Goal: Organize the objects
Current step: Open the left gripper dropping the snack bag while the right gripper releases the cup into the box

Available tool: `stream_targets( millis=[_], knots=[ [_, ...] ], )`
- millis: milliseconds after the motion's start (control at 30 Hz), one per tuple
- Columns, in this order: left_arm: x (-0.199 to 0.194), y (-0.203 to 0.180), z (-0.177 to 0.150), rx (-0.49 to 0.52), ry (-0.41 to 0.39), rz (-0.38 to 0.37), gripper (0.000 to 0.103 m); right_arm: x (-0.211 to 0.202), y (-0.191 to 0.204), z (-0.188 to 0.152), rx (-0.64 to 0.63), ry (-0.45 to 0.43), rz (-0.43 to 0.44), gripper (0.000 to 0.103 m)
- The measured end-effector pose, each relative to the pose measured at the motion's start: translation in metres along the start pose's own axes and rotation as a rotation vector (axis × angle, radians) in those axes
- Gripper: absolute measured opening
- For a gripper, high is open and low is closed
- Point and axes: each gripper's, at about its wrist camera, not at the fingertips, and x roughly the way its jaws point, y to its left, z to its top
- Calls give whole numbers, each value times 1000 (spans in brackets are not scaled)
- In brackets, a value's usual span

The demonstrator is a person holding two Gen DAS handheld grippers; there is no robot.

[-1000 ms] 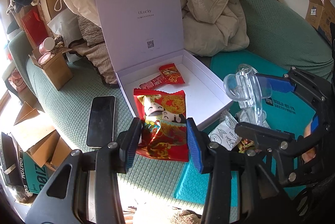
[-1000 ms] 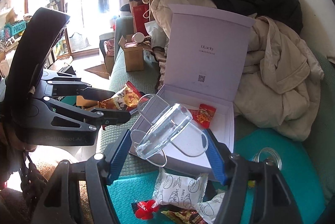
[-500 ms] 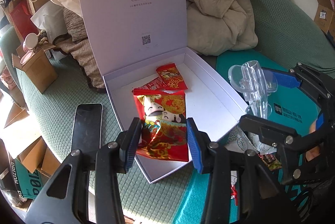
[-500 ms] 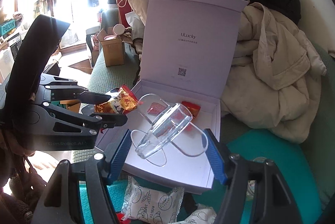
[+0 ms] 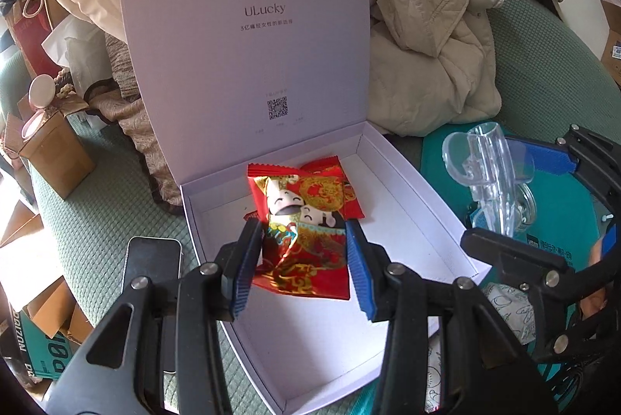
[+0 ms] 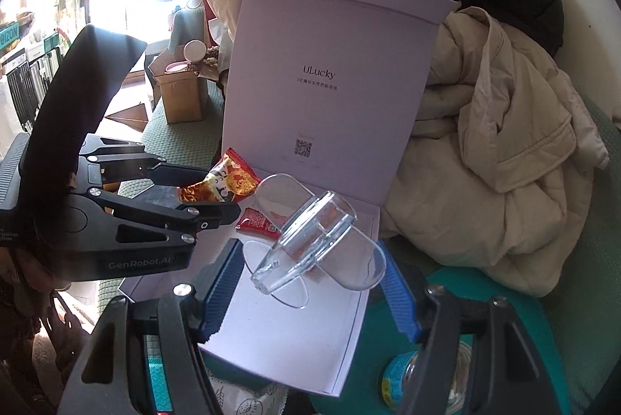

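My left gripper point(image 5: 300, 269) is shut on a red and gold snack packet point(image 5: 306, 221) and holds it over the open white box point(image 5: 407, 190). A smaller red packet point(image 5: 351, 199) lies in the box behind it. My right gripper point(image 6: 310, 283) is shut on a clear plastic piece point(image 6: 310, 240) and holds it above the box point(image 6: 341, 345). The left gripper with its packet point(image 6: 225, 182) shows at the left of the right wrist view; the right gripper with the clear piece point(image 5: 489, 174) shows at the right of the left wrist view.
The box lid point(image 5: 248, 46) stands upright at the back. A phone point(image 5: 153, 265) lies left of the box on the green sofa. Beige and black jackets point(image 6: 496, 128) are piled behind and to the right. White snack packets point(image 5: 512, 306) and a teal mat point(image 5: 551, 190) lie to the right.
Both grippers have moved forward toward the box. The red packet, earlier at the box's near edge, now hangs over its inside. The clear piece has moved over the box too.
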Motion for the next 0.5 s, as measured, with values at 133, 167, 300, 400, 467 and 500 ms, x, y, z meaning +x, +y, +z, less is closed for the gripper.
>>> stream_targets(
  millis=[133,167,300,400,467,500],
  knots=[
    [7,2,11,10,-5,-3,42,9,-5,9,1,-8,11,70],
    [9,4,14,7,-6,-1,42,13,-8,12,9,-5,17,70],
    [18,13,25,-13,-10,5,42,24,-13,21,20,3,14,70],
    [27,19,31,-23,-8,20,42,35,-13,25,7,15,5,70],
    [34,22,32,-32,-3,20,41,42,-12,25,-4,22,2,70],
    [38,24,30,-34,2,11,41,46,-11,25,-11,28,-2,70]
  ],
)
